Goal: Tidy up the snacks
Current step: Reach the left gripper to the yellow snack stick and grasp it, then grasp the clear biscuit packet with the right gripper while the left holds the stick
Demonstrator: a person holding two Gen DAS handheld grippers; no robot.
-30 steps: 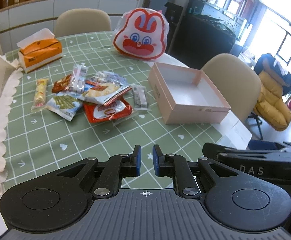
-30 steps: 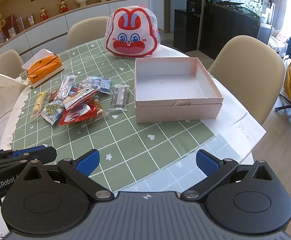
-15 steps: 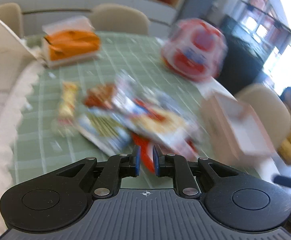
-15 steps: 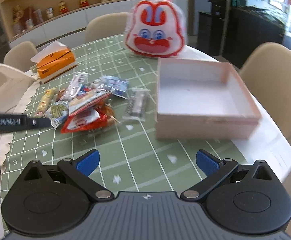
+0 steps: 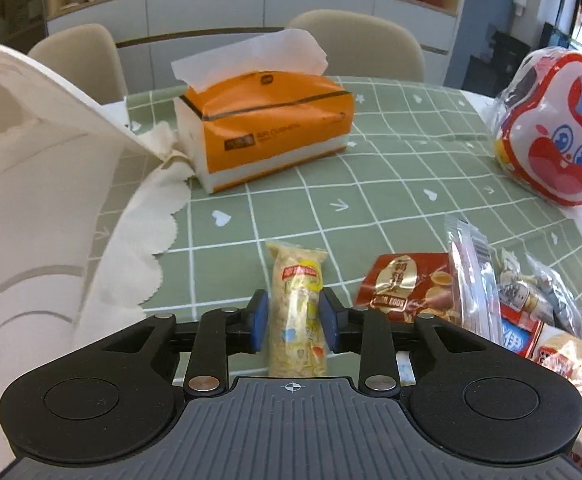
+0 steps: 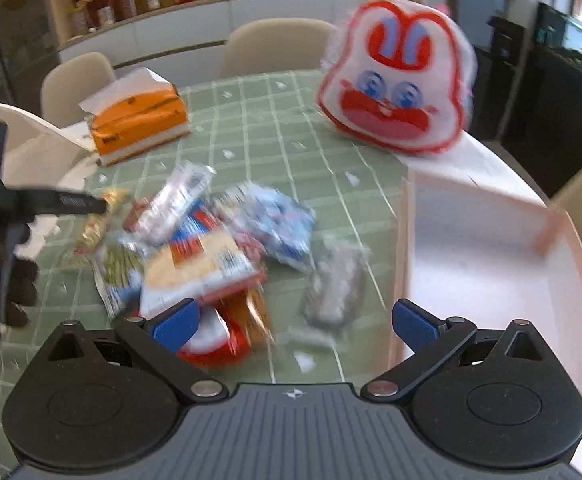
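Note:
A yellow snack roll (image 5: 297, 276) lies on the green checked tablecloth (image 5: 371, 184), at the left end of the snack pile. My left gripper (image 5: 294, 312) is low over it. Its jaws are opening, with the roll between the blue pads and no firm squeeze showing. A red packet (image 5: 411, 288) and several other wrappers lie to its right. In the blurred right wrist view, my right gripper (image 6: 295, 320) stands wide open above the near edge of the snack pile (image 6: 195, 264), holding nothing. A silver packet (image 6: 335, 288) lies beside the open pink box (image 6: 405, 240), which holds nothing.
An orange tissue box (image 5: 267, 132) stands at the back left. A red and white bunny bag (image 6: 395, 92) sits behind the pink box. A white scalloped cloth (image 5: 143, 220) drapes over the table's left edge. Beige chairs ring the table.
My left gripper swung left and down from the table's front to the yellow roll, and its shut jaws parted around it. My right gripper moved closer to the pile and stayed open.

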